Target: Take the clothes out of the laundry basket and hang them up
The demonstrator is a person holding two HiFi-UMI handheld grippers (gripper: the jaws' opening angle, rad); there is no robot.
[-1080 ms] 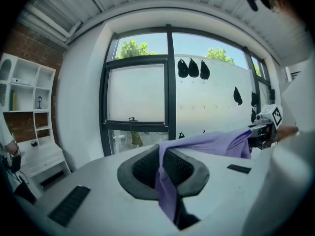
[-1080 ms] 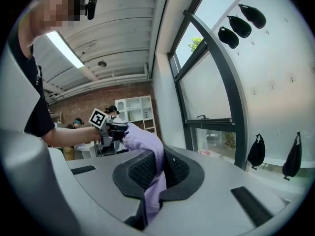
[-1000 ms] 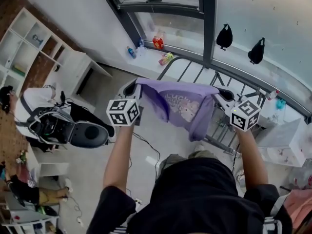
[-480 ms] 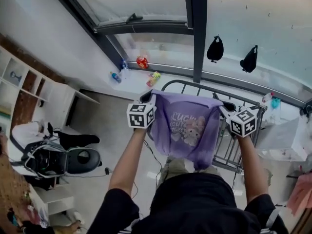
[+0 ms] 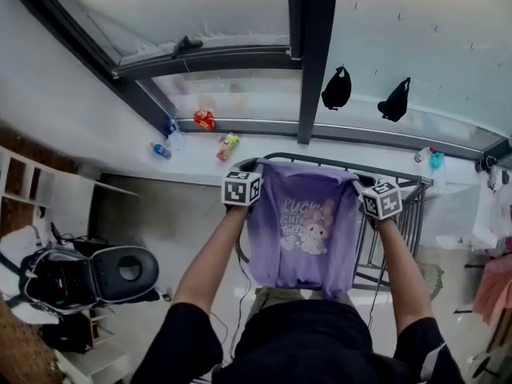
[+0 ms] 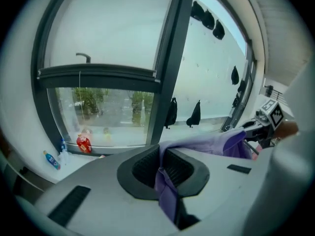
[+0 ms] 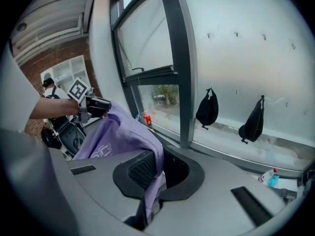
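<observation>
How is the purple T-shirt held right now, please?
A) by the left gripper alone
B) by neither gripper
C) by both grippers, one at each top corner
C: the left gripper and the right gripper each clamp a fold of the purple T-shirt, spread between them.

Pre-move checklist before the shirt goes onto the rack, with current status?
1. Left claw shut on the purple shirt, fabric pinched between its pads: ok.
2. Right claw shut on the shirt's other top corner: ok.
3. Shirt spread wide between both claws, no bunching across the top edge: ok.
4. Lower part of the shirt hangs loose and is not caught on anything: ok.
5. Shirt's top edge lined up with the drying rack: ok in the head view.
6. Shirt already touching or draped over the rack: cannot tell.
</observation>
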